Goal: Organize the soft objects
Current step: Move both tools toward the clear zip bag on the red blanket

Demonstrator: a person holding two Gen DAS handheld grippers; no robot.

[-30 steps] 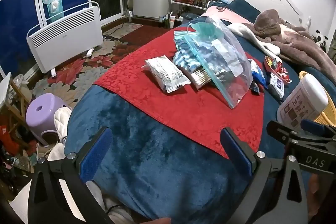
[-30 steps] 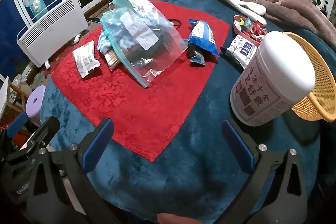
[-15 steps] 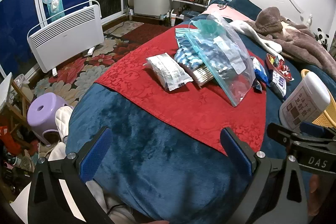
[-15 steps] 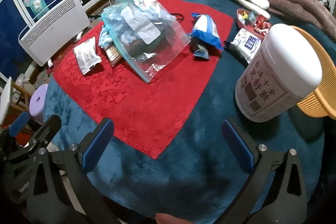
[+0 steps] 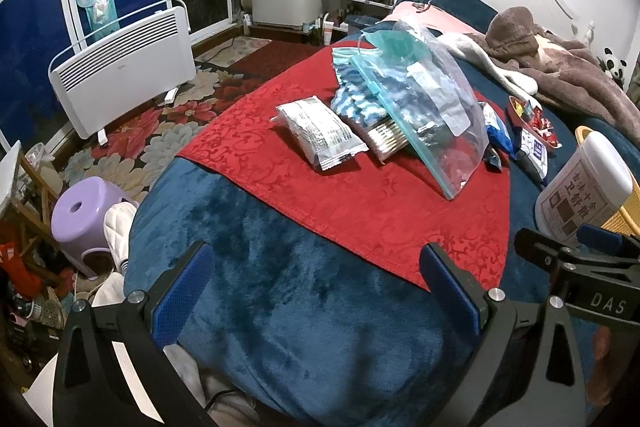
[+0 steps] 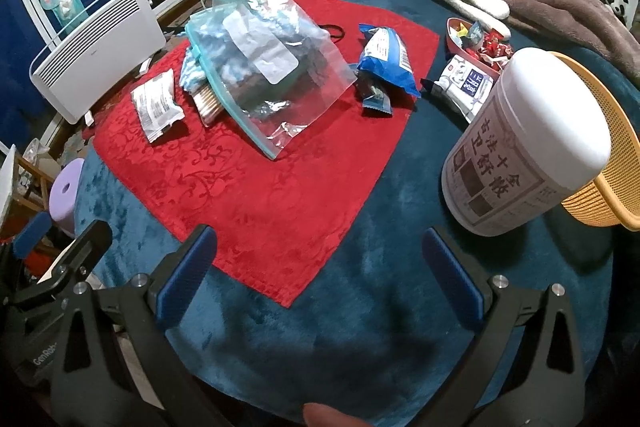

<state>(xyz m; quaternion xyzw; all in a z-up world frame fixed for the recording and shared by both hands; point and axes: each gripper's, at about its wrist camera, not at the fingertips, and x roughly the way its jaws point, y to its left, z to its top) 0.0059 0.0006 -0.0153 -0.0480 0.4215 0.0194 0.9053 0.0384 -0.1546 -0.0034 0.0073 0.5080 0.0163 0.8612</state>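
I see a big bed (image 5: 304, 339) with a blue blanket, and a red cloth (image 6: 256, 179) lies flat on it. All the soft things sit on the far part of that cloth, up ahead of both my grippers.

The biggest one is the clear zip bag (image 6: 276, 67), stuffed with blue and white packs. Its long side runs from the far left down to the near right, and its near corner points at my right gripper (image 6: 320, 277). I think that corner is the easy place to grab.

Next is the blue snack bag (image 6: 386, 61), to the right of the zip bag. A white jar (image 6: 524, 147) stands near my right side, leaning on the orange basket (image 6: 608, 163).

The small white packet (image 5: 320, 133) lies to the left of the zip bag, slanted, closer to my left gripper (image 5: 316, 289).

Both grippers are spread wide and hold nothing. They hang over the blue blanket, well apart from the pile.
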